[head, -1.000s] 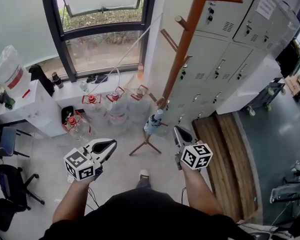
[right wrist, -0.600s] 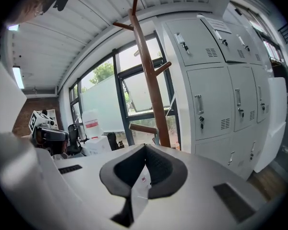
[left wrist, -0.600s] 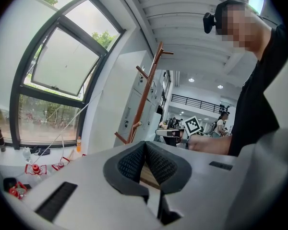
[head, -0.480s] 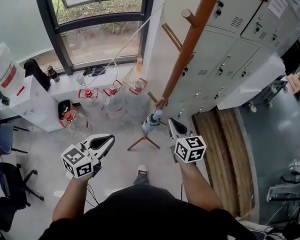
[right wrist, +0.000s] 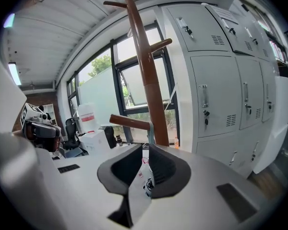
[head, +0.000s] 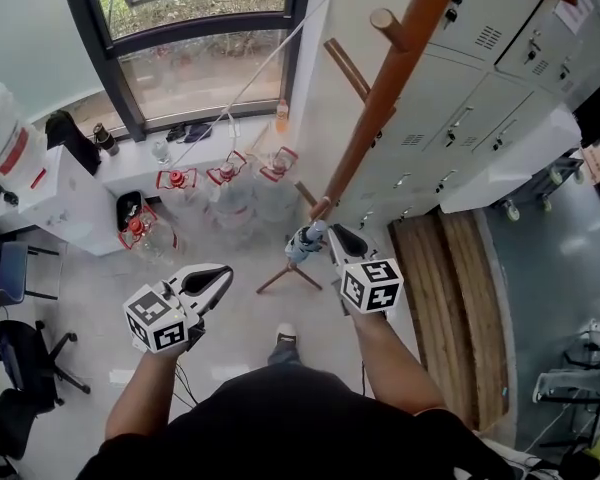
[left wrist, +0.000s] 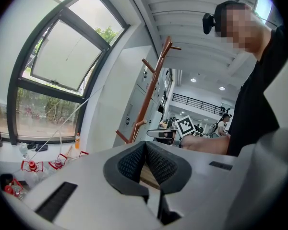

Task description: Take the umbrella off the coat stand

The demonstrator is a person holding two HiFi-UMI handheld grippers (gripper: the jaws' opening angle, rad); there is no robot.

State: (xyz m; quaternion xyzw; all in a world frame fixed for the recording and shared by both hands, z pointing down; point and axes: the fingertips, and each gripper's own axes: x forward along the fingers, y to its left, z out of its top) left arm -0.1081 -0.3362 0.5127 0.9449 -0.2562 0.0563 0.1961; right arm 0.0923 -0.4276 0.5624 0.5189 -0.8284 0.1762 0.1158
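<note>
A tall orange-brown coat stand (head: 380,98) rises from tripod feet on the floor. From one of its low pegs (right wrist: 127,122) a small folded pale-blue umbrella (head: 303,245) hangs by a strap. My right gripper (head: 328,233) is right at the umbrella. In the right gripper view the umbrella (right wrist: 140,181) lies between the parted jaws of the right gripper (right wrist: 143,150), with the stand's pole (right wrist: 146,80) just behind. My left gripper (head: 225,273) hangs lower left, apart from the stand. It is shut and empty, and its pads meet at the tip (left wrist: 144,145).
Several clear water jugs with red handles (head: 230,193) stand under the window, left of the stand's base. Grey lockers (head: 480,88) line the wall on the right, above a wooden platform (head: 450,298). A white cabinet (head: 70,208) and a black office chair (head: 20,358) are at far left.
My right gripper has moved up and to the left, from beside the stand's base to the hanging umbrella. The left gripper has barely shifted.
</note>
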